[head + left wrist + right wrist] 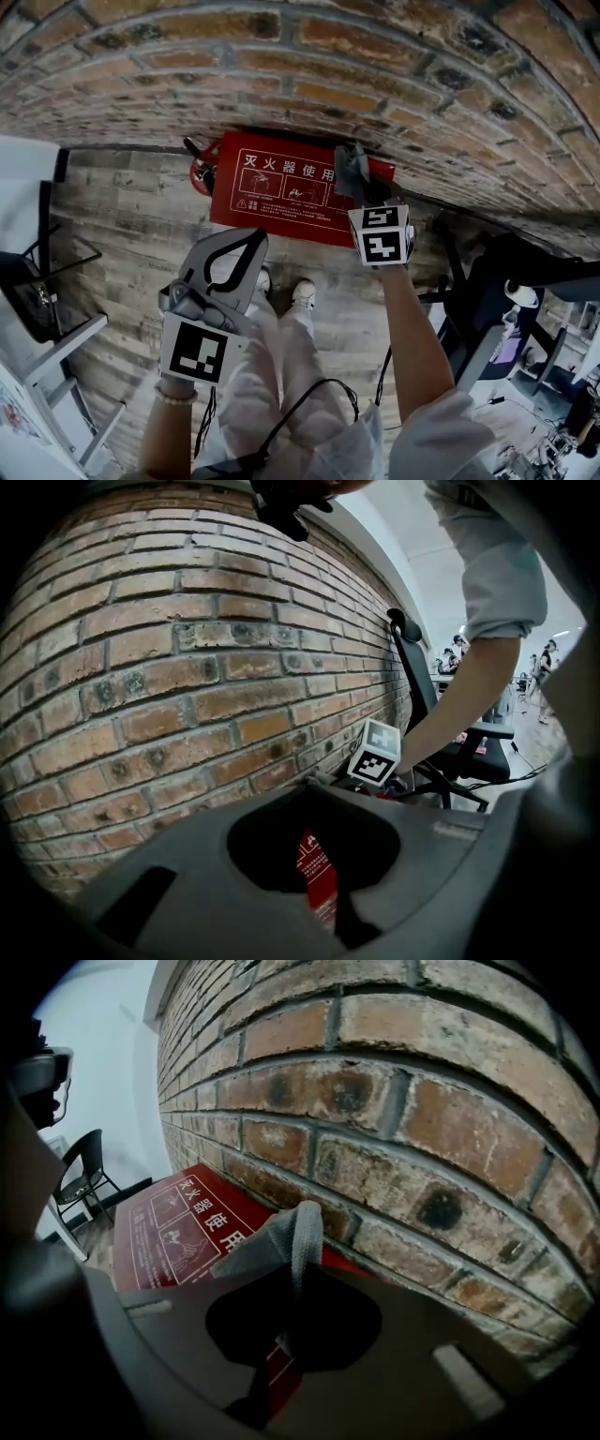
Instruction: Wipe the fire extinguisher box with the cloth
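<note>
Head view, right gripper point(358, 187) pinching soft grey cloth point(347, 171) on flat red box point(272, 192), left gripper point(256, 240) closed.

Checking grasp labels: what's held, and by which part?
Right hand-held gripper pinches the cloth by a folded edge; left hand-held gripper holds nothing.

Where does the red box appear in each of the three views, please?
Head view: box upper centre, at the wall's foot.
Left gripper view: a red strip low centre.
Right gripper view: left of centre, behind the cloth.
Shared landmark: the brick wall.
</note>
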Available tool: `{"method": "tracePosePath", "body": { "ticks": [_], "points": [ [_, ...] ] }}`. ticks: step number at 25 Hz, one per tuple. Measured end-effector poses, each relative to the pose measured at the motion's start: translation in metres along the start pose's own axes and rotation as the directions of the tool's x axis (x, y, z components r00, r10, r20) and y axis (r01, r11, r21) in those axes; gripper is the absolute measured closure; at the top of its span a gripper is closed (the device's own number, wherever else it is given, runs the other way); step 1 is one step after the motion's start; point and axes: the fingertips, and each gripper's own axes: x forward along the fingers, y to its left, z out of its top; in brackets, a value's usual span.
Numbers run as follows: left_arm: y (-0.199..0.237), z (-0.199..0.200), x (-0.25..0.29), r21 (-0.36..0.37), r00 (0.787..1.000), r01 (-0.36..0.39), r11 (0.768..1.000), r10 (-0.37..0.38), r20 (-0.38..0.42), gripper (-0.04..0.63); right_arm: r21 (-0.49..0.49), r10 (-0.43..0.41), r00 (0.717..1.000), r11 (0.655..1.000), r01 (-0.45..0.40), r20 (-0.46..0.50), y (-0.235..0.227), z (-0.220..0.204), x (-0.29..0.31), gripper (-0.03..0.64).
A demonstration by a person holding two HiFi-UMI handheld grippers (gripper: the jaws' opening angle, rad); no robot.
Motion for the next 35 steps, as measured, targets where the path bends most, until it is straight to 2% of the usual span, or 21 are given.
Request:
{"method": "tracePosePath", "body": {
  "ticks": [12,19,23,35],
  "points": [
    [-0.008,0.005,0.011,-0.002,1.0,0.019,1.0,-0.019,0.004,0.598,0.021,-0.056,0.998,0.998,0.057,-0.035,-0.034,-0.024,-0.014,0.598],
    [-0.006,0.003,0.01,-0.004,1.0,0.021,1.0,-0.021,0.006,0.598,0.001,-0.066,0.996,0.998,0.066,-0.053,-0.04,-0.03,-0.018,0.598],
    [-0.004,0.001,0.008,-0.004,1.0,0.014,1.0,-0.014,0.004,0.598,-0.015,-0.075,0.996,0.997,0.074,-0.054,-0.039,-0.03,-0.018,0.598],
    [0.012,-0.005,-0.015,-0.027,0.999,-0.047,0.999,0.047,0.005,0.598,0.024,-0.07,0.997,0.997,0.071,-0.04,-0.036,-0.021,-0.03,0.598]
  ]
}}
